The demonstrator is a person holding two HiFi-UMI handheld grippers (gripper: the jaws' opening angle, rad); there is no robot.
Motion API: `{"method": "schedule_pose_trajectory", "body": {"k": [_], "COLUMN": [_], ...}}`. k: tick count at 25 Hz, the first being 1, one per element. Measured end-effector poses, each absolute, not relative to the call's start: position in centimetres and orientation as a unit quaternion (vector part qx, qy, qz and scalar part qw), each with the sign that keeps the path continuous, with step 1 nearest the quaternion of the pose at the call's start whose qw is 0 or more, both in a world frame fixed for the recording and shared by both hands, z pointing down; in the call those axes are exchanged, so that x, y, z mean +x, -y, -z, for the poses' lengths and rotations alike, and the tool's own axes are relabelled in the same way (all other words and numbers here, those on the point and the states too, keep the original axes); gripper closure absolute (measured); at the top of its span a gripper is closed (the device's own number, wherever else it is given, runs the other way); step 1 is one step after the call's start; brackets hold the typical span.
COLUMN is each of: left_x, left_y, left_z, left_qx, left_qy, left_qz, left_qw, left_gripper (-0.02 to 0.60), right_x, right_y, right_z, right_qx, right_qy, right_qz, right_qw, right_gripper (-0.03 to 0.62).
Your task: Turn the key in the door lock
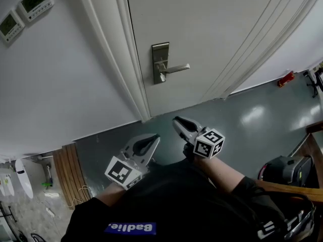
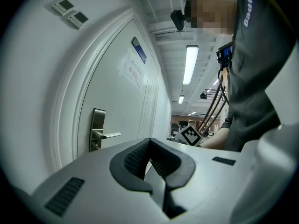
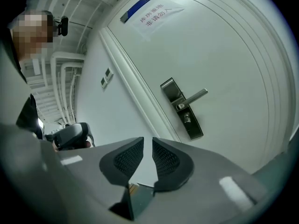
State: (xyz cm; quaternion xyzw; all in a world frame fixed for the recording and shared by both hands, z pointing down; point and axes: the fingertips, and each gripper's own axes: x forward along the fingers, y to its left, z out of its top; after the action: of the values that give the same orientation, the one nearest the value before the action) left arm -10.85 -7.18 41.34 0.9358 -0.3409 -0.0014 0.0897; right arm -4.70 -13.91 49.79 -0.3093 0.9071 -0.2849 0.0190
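Steel lock plate [image 1: 160, 52]: you've got it mounted on the white door [image 1: 212, 29], up ahead of both your claws, and its lever handle [image 1: 176, 68] juts out to the right in the head view.
Keyhole [image 3: 187, 119]: it sits just under the lever on that same plate. Something small shows there, but it's too small to call it a key.
Right claw [image 1: 176, 120]: your jaws stand a narrow slit apart with nothing between the pads [image 3: 164, 160]. You're holding it over the grey floor [image 1: 252, 120], well short of the door. In the right gripper view the lock plate lies above and to the right of the jaws, well apart from them.
Left claw [image 1: 155, 139]: the pads meet at their tips and hold nothing. It hangs just beside the right claw. In the left gripper view the lock plate shows up and to the left of the jaws, also well apart.
Wall panels [image 1: 25, 9]: two of them sit left of the door frame.
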Motion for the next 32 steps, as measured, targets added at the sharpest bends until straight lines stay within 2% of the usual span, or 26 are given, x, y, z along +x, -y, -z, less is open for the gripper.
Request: {"method": "schedule_pose_trajectory", "body": {"k": [7, 14, 32], "left_x": [-12.2, -11.8, -12.0], "left_y": [9.9, 11.1, 12.9], "left_z": [-42.2, -42.1, -43.4], "left_qx": [0.932, 0.921, 0.885], "left_qy": [0.346, 0.373, 0.444], "left_qz": [-0.011, -0.042, -0.081], "left_qw": [0.105, 0.102, 0.116], "left_gripper": [0.588, 0.588, 0.588], "right_x": [-5.1, -4.0, -5.9], "right_y": [19.2, 26.0, 35.5], "right_z": [-51.7, -55.2, -59.1], "right_qx": [-0.319, -0.310, -0.252], "right_qy": [-0.886, -0.826, -0.748], "right_qz": [0.333, 0.454, 0.565], "right_qw": [0.039, 0.121, 0.239], "right_gripper": [0.511, 0.470, 0.461]}}
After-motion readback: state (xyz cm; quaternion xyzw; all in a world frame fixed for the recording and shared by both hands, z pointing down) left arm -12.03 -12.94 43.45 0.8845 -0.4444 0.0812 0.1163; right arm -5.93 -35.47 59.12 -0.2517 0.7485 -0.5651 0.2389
